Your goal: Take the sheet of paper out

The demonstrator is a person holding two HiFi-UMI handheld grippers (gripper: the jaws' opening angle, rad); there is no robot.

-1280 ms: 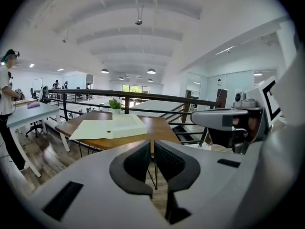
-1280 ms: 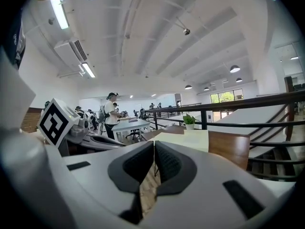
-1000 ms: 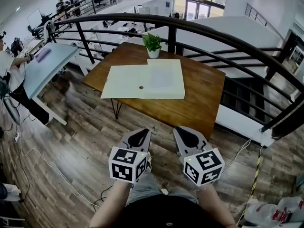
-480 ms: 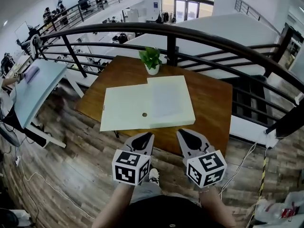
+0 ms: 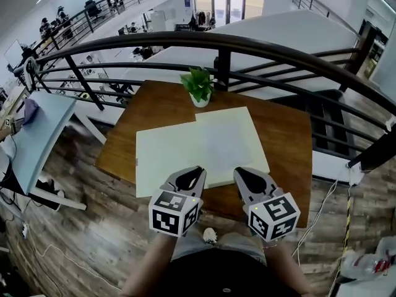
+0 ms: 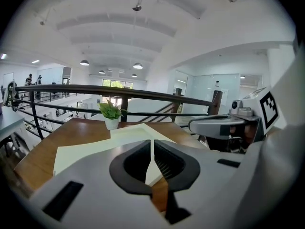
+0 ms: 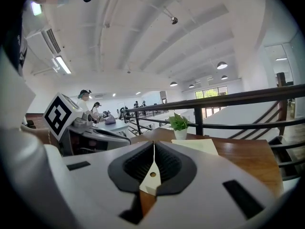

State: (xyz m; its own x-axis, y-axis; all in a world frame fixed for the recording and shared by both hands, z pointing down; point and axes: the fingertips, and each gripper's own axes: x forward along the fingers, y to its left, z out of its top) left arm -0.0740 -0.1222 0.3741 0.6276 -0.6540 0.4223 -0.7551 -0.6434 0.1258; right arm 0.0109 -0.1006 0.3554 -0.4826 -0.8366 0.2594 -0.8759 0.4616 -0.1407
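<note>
Folder [image 5: 164, 159]: lying open and flat across the middle of the table [image 5: 284, 141], its near edge reaching towards the table's near edge.
Sheet of paper [image 5: 226, 142]: lying in the folder's right half, towards the table's right side; it is hard to tell from the pale folder.
Pot [image 5: 200, 100]: standing at the table's far edge, holding a green plant [image 5: 198, 82].
Left gripper [image 5: 195, 171]: hanging over the table's near edge, jaws pressing together on nothing.
Right gripper [image 5: 242, 172]: hanging beside it over the same edge, jaws likewise together and empty.
Paper and grippers: the sheet is lying just beyond both tips, farther onto the table.
Railing [image 5: 223, 42]: curving past the table's far side.
</note>
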